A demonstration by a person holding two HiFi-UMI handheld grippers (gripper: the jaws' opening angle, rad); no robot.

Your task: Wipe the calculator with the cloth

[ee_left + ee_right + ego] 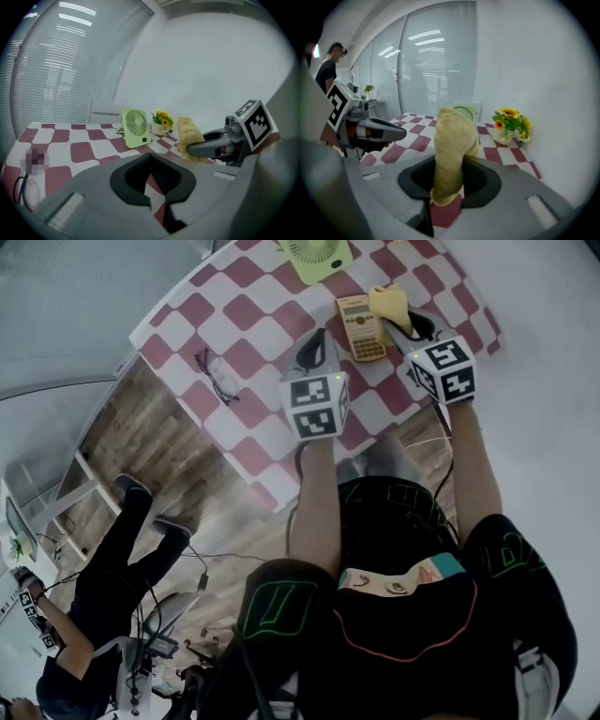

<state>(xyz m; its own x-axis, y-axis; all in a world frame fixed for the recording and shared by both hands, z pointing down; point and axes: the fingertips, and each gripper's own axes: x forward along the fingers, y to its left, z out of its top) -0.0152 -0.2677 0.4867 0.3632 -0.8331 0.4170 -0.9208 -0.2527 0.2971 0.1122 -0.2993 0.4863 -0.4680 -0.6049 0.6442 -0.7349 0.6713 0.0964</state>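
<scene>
The table [234, 456] had a red and white checked top and stood by a white wall and a window with blinds. The floor under it was wood.

The left gripper [313, 345] was over the table. Its jaws were closed together with nothing between them. The right gripper [413, 327] was pinching the yellow cloth [389, 304], which stuck out past its tips and stood up tall in the right gripper view.

The calculator [361, 326] lay flat on the table between the two grippers, a little ahead of the left one. The cloth was just beside it, on the side of the right gripper.

A green fan [317, 257] stood farther ahead of the left gripper. A small pot of flowers [511, 123] sat near the wall, ahead of the right gripper. Glasses [217, 374] lay well off to the left of the left gripper.
</scene>
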